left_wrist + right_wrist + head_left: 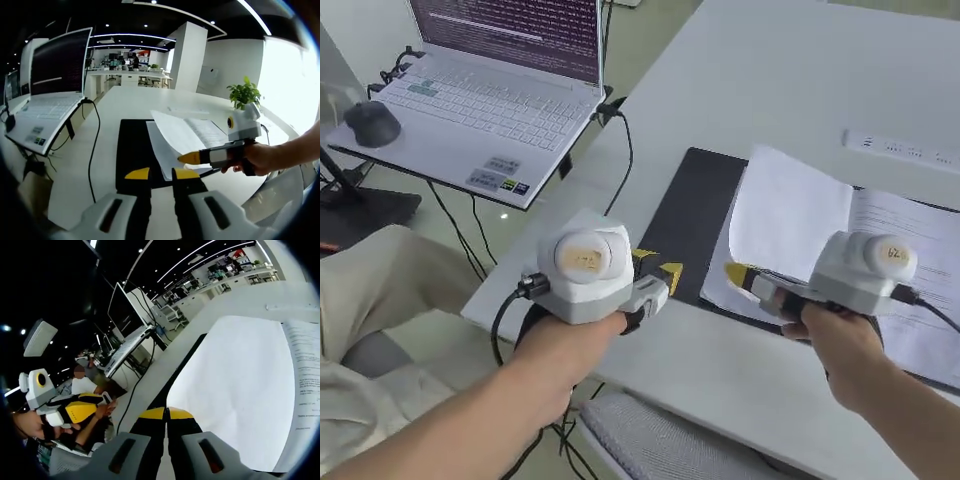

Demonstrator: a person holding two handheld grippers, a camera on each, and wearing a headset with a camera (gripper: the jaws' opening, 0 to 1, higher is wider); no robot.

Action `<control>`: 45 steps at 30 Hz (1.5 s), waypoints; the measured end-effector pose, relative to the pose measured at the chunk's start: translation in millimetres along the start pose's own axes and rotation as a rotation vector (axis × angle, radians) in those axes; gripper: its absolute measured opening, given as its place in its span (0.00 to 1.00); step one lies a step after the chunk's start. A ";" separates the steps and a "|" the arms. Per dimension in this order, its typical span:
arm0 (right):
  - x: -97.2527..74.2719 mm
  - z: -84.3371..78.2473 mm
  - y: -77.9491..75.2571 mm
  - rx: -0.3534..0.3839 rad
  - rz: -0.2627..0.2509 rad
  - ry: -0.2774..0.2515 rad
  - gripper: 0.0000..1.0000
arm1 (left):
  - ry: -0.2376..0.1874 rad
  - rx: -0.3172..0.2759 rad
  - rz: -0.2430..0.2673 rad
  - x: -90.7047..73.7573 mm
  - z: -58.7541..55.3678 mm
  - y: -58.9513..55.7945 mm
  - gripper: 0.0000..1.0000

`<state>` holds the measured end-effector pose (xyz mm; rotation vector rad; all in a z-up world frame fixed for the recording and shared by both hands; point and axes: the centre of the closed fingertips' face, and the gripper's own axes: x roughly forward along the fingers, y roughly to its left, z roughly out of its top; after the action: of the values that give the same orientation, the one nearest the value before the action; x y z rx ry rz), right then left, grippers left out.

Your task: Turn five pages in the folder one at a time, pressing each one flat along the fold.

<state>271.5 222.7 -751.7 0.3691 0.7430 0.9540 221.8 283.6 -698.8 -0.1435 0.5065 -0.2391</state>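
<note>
1. The left hand [575, 345] grips the left gripper [658, 268] from below, with the forearm coming up from the lower left. The gripper is level and points right, towards the folder [685, 215].
2. In the left gripper view, its yellow-tipped jaws stand slightly apart, with a narrow gap and nothing between them. They hover above the table [770, 80], just short of the folder's near left edge.
3. The right hand [840, 345] wraps the right gripper [738, 273] from beneath. The gripper points left, facing the left gripper, with the two tips near but apart.
4. The right jaws are pressed together at the lower left edge of the pages. Whether a sheet is caught between them cannot be told.
5. The black folder lies open on the white table. One blank page [790, 210] stands raised and curved above the fold, and a printed page [910, 240] lies flat to its right.
6. A laptop [490, 90] sits open to the left.
</note>
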 end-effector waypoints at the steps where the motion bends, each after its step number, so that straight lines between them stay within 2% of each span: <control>1: 2.2 -3.1 -1.1 0.001 -0.009 0.011 0.00 | 0.001 -0.001 0.002 -1.2 -1.1 0.7 0.14; 3: 8.3 -7.7 -9.2 0.006 -0.016 0.027 0.00 | 0.004 -0.006 0.005 -4.6 -3.5 1.8 0.14; 7: 14.2 -19.8 -13.5 0.015 -0.041 0.068 0.00 | 0.007 -0.015 0.012 -8.3 -7.3 4.4 0.14; 11: 22.5 -27.6 -23.8 0.014 -0.070 0.094 0.00 | 0.011 -0.022 0.012 -10.6 -10.8 5.0 0.14; 16: 27.7 -32.8 -32.0 0.039 -0.079 0.104 0.00 | 0.017 -0.026 0.012 -11.6 -14.6 5.5 0.14; 19: 30.5 -37.8 -27.6 0.090 -0.043 0.109 0.08 | 0.020 -0.028 0.012 -13.2 -15.5 5.3 0.14; 21: 33.1 -37.8 -24.6 0.079 -0.016 0.104 0.10 | 0.021 -0.025 0.012 -13.9 -15.2 4.7 0.14; 22: 33.0 -38.8 -24.3 0.079 -0.021 0.108 0.11 | 0.023 -0.025 0.011 -14.0 -15.3 4.2 0.14; 26: 26.4 -35.7 -15.1 0.093 0.013 0.097 0.16 | 0.022 -0.022 0.002 -13.6 -14.2 -1.2 0.14; 29: 15.9 -28.3 -13.6 0.099 0.027 0.069 0.20 | 0.024 -0.024 -0.007 -10.9 -14.0 -5.0 0.15; 35: -19.0 -10.8 -19.7 0.109 0.031 0.003 0.21 | 0.028 -0.015 -0.027 -6.5 -13.7 -15.6 0.15; 37: -38.5 -5.2 -16.2 0.101 0.030 -0.026 0.21 | 0.034 -0.014 -0.035 -5.0 -14.4 -19.7 0.15; 42: -83.8 5.9 -32.8 0.092 0.000 -0.088 0.22 | 0.048 0.005 -0.055 3.3 -17.6 -31.6 0.15; 45: -111.7 7.9 -47.4 0.104 -0.040 -0.122 0.21 | 0.063 0.022 -0.077 14.6 -20.9 -42.1 0.15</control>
<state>265.2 103.6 -728.6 0.4978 0.6881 0.8496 215.8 237.7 -715.4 -0.1342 0.5617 -0.3249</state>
